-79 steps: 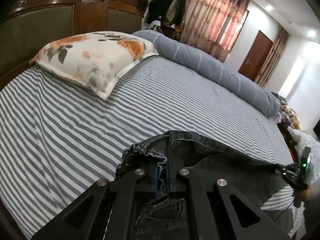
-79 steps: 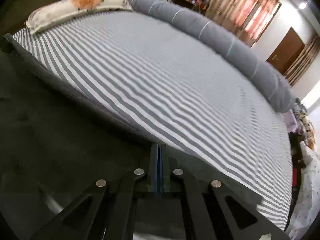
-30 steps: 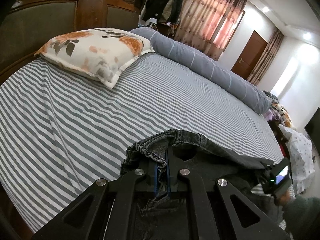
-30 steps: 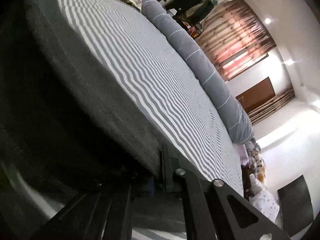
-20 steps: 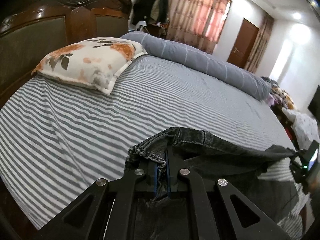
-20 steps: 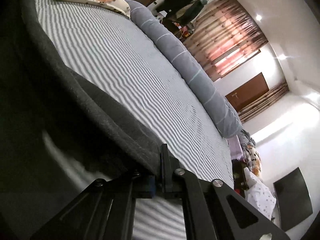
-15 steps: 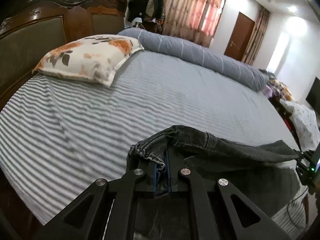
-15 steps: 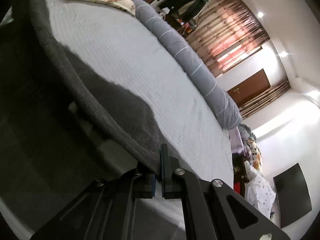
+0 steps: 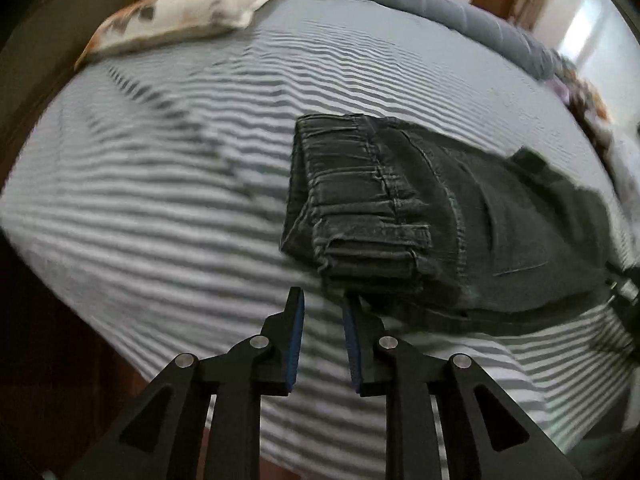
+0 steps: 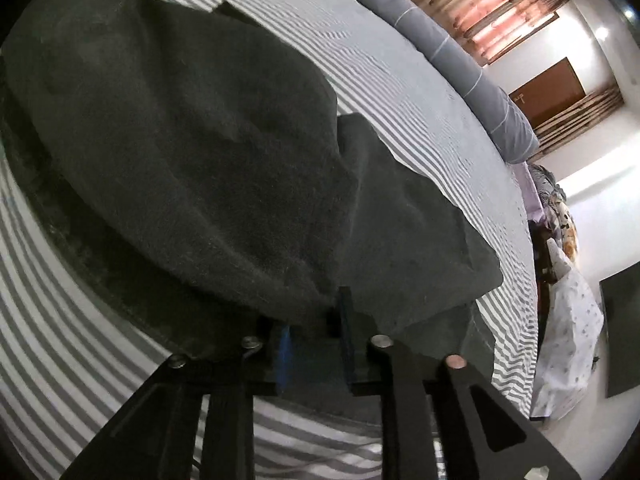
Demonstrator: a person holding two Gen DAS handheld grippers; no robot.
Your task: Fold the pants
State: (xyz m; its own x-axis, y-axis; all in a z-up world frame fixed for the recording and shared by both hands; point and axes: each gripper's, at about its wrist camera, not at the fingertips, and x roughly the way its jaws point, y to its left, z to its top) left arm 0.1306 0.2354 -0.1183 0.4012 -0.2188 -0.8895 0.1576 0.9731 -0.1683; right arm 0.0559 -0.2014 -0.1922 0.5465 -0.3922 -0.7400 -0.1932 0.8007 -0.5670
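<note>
Dark denim pants (image 9: 420, 216) lie flat on the striped bed sheet (image 9: 168, 208), waistband just ahead of the left gripper (image 9: 322, 304), whose jaws have just been opening and now stand released with nothing between them. The right gripper (image 10: 316, 316) has likewise just parted its jaws; the leg fabric drapes over and between them, pads apparently not pressing. Risk: withdrawing the right gripper may snag the draped cloth and drag the layers askew. A floral pillow (image 9: 188, 12) lies well beyond.
</note>
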